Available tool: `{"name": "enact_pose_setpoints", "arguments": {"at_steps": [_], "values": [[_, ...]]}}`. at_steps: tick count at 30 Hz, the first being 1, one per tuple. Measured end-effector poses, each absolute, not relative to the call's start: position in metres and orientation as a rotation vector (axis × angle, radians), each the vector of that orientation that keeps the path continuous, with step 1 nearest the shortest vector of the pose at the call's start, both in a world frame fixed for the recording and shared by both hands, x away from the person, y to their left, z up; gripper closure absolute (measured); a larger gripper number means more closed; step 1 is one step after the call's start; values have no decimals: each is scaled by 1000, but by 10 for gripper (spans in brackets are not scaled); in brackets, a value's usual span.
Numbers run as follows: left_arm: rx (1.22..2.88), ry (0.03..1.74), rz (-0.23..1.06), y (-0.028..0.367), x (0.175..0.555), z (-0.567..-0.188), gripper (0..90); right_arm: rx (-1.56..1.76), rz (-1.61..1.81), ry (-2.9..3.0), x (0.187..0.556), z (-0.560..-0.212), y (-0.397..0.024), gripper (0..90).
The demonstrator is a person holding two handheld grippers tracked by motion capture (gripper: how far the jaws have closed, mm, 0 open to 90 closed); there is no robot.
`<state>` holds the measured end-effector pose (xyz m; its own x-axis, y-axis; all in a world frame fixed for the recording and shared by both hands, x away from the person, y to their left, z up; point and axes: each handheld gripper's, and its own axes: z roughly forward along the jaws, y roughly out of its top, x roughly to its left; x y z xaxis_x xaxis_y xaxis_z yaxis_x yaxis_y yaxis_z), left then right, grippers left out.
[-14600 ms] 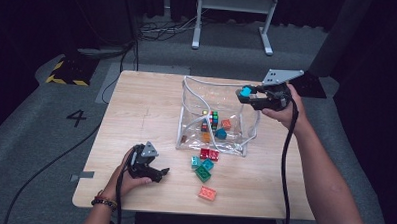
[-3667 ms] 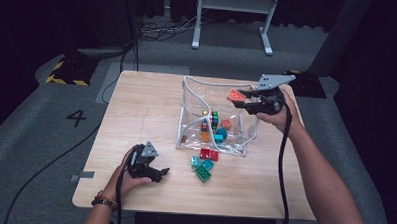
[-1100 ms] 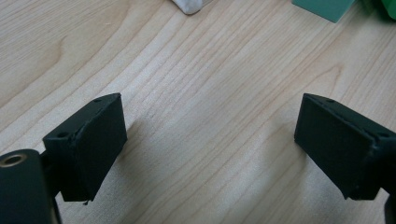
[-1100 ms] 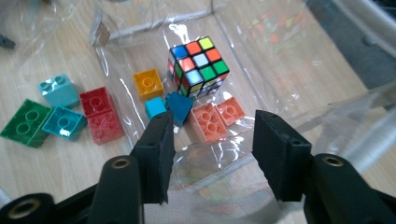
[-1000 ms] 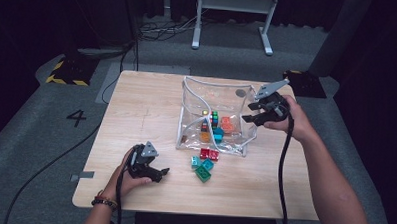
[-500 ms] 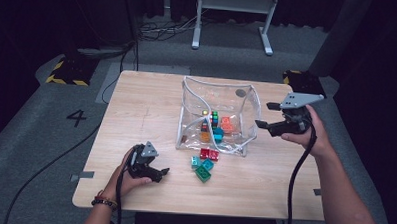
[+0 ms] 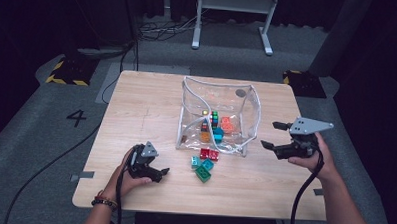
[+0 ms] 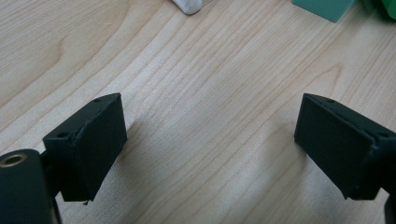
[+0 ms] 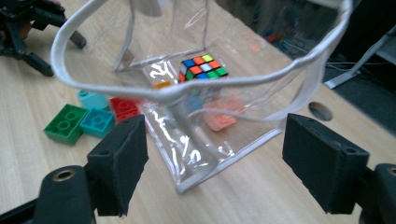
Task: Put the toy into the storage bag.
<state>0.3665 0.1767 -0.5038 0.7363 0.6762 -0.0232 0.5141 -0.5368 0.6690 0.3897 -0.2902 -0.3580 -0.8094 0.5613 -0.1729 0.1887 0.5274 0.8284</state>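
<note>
1. The right claw is hovering over the bench just to the right of the clear bag, pointing toward it, with nothing between its jaws
2. Its jaws have just been opening and are now standing wide apart; in the right gripper view the bag is sitting beyond the right claw, its white rim sagging toward the camera
3. The bag is standing upright and open near the middle of the bench, and it is holding a puzzle cube, an orange block and a few smaller bits I cannot tell apart
4. In the right gripper view the cube is lying on the bag's floor, and the orange block is lying nearer the front wall
5. Loose blocks are lying on the bench just outside the bag's front edge: a red block close against it, then a teal block and a green block beside each other
6. The left claw is resting low on the bench near the front left, well apart from the bag
7. In the left gripper view the left claw is standing open, with bare wood between the jaws
</note>
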Motion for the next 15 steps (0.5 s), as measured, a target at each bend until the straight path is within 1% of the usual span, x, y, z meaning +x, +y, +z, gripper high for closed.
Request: {"name": "enact_pose_setpoints", "arguments": {"at_steps": [5, 15], "values": [[2264, 892, 317, 177, 367, -504, 94, 600, 1215, 2390, 381, -383, -285, 234], [2262, 894, 315, 177, 366, -504, 94, 572, 1277, 2468, 361, -418, -267, 253]]}}
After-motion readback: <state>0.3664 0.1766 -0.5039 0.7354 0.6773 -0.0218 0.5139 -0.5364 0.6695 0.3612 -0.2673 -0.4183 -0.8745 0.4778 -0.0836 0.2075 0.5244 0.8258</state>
